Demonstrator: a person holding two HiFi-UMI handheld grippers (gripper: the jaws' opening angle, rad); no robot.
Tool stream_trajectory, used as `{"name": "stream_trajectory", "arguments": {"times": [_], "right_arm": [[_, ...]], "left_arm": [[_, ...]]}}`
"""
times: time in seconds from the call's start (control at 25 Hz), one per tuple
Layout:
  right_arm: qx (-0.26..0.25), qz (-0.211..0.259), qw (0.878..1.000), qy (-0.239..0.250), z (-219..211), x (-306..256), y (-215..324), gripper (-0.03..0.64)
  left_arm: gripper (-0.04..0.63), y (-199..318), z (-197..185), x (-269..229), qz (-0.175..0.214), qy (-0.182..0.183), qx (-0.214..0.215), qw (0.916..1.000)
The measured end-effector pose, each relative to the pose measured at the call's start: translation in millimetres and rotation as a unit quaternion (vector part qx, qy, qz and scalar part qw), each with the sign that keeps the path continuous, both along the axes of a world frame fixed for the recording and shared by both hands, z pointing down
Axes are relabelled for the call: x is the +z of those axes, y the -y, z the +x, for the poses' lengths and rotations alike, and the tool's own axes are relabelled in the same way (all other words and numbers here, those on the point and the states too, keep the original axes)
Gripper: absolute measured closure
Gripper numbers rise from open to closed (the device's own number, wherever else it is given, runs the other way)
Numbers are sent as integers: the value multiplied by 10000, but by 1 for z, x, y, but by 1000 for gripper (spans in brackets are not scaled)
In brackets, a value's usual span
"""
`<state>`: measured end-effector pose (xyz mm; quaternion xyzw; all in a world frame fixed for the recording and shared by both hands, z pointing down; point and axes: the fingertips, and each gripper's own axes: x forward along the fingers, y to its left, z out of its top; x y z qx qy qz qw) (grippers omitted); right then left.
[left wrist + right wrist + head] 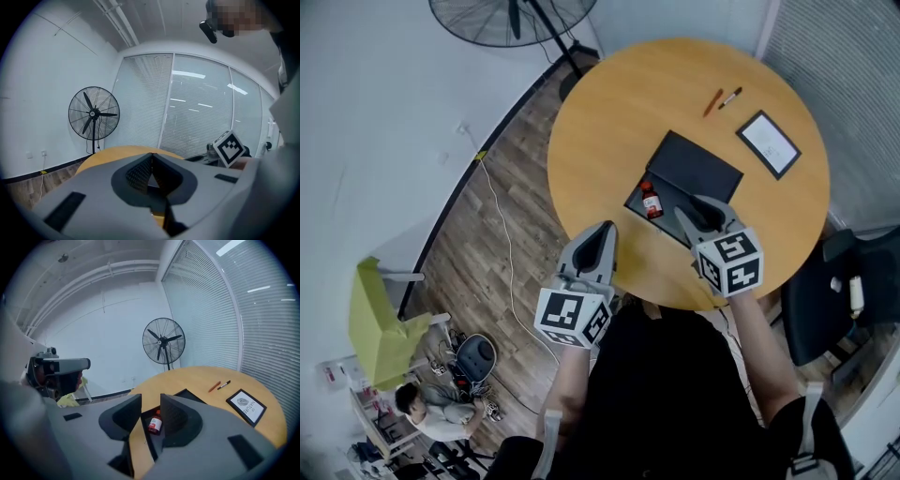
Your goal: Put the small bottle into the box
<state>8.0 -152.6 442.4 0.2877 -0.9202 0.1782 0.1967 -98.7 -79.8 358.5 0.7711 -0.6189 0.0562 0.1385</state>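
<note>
While the small bottle [652,202] lies on its side in the open black box [698,169] on the round wooden surface [609,112], the right gripper [689,208] is held over the box's near end, its jaws apart and gripping nothing, with the bottle visible beyond their gap; the left gripper [607,230], at the surface's near edge, has its jaws together and empty

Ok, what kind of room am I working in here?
Probably an office or meeting room: a round wooden table, slatted blinds along a glazed wall, and a pedestal fan standing by the wall.
</note>
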Motion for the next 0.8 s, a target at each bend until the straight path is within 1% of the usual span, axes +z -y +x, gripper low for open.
{"name": "stream_trajectory", "arguments": {"times": [0.36, 0.64, 0.8], "right_arm": [[390, 611, 9968, 349, 1, -59, -30, 508], [713, 1047, 9900, 614, 4, -103, -70, 525], [928, 1238, 9856, 682, 11, -120, -89, 537]], "left_arm": [[597, -19, -23, -27, 268, -29, 236, 9994], [597, -39, -35, -42, 463, -75, 476, 9978], [595, -49, -34, -49, 539, -120, 653, 9963]]}}
